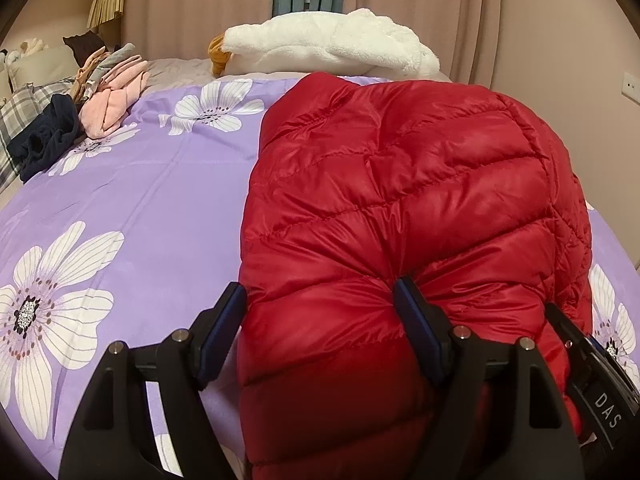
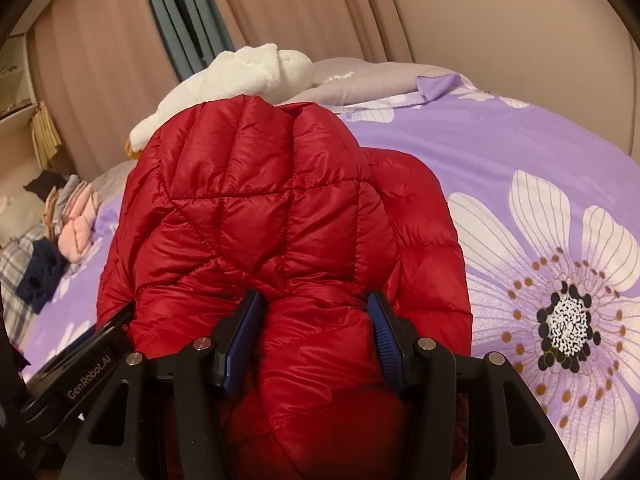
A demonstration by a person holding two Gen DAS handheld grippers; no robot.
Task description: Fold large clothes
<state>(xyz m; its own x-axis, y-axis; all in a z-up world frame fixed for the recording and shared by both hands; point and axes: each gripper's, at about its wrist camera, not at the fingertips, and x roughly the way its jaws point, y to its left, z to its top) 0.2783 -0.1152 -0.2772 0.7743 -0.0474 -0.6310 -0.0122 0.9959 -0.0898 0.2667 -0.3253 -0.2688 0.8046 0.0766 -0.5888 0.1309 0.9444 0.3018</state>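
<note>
A red quilted down jacket (image 1: 400, 184) lies folded into a thick bundle on the purple flowered bedsheet (image 1: 152, 200). My left gripper (image 1: 320, 292) straddles its near left part. The right fingertip (image 1: 404, 292) digs into the puffy fabric, while the left fingertip (image 1: 236, 300) only touches the jacket's edge, with sheet showing beside it. Its jaws stand wide. My right gripper (image 2: 316, 300) is shut on a bulge of the same jacket (image 2: 280, 208), both blue pads denting it. Each gripper's body shows at the other view's lower corner.
A white plush goose (image 1: 332, 44) lies along the bed's far edge before the pink curtains. A pile of folded pink and grey clothes (image 1: 112, 92) and a dark navy garment (image 1: 44, 140) sit at the far left. A wall (image 1: 580, 60) bounds the right.
</note>
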